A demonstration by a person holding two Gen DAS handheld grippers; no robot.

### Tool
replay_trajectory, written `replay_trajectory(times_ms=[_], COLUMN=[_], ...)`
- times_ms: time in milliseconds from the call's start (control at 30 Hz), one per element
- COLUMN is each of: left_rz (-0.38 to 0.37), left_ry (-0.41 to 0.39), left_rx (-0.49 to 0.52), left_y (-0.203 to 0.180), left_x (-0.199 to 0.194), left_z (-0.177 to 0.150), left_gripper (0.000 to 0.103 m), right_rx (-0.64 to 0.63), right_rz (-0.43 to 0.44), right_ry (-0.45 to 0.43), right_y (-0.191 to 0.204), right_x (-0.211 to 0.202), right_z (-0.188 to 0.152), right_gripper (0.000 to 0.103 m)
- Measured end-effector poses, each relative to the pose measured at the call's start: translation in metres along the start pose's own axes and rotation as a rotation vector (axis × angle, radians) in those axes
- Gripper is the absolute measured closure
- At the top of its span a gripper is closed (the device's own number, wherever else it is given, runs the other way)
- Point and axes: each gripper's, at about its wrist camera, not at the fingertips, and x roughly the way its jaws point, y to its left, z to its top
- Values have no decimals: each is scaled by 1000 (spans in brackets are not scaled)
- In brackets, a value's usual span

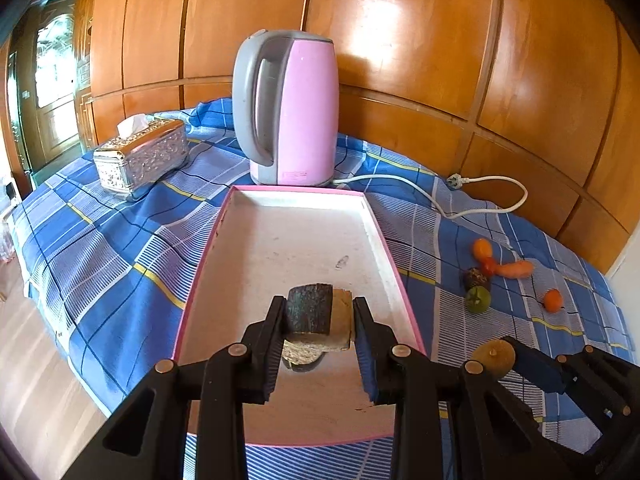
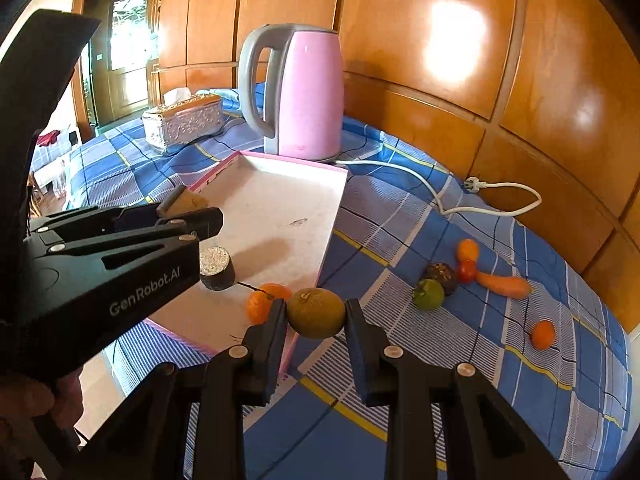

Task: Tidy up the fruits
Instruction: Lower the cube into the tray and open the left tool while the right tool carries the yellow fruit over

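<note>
From the left wrist view, the left gripper [image 1: 320, 320] has its jaws clamped on a wedge of fruit [image 1: 320, 316] with dark green rind and tan flesh, held above the near end of the pink-edged tray [image 1: 224, 216]; a round dark piece with a pale cut face [image 1: 300, 356] lies on the tray floor just beneath it. The right wrist view shows what that one hides: an orange fruit [image 2: 266, 302] lies in the tray's near corner, and the dark piece [image 2: 217, 268] lies on the tray. There the right gripper [image 2: 316, 314] has its jaws clamped on a round yellow-green fruit [image 2: 316, 313], held over the tray's near edge; the left view catches only the fruit's edge [image 1: 493, 356] at lower right. On the blue checked surface [image 2: 400, 216] to the right of the tray lie a green fruit [image 2: 428, 294], a dark round fruit [image 2: 442, 274], a small red fruit [image 2: 467, 270], an orange one [image 2: 468, 249] and a carrot [image 2: 504, 285] clustered together, with another orange fruit [image 2: 543, 334] apart. A pink kettle [image 1: 294, 108] stands beyond the tray, a silver tissue box [image 1: 142, 156] to its left. A hand [image 2: 36, 412] shows at the lower left of the right view.
</note>
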Motion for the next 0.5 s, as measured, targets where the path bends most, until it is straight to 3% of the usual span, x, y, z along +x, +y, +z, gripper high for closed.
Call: replay_trajectory(times_ms=[500], left_rz=[66], left_ry=[4], left_rx=[-20], left_y=[20], left_x=[8], left_z=[4], left_gripper=[70], right_rx=[-20], right_rz=[39], right_ry=[31], right_y=[9], right_x=[29], right_z=[13], right_gripper=[74])
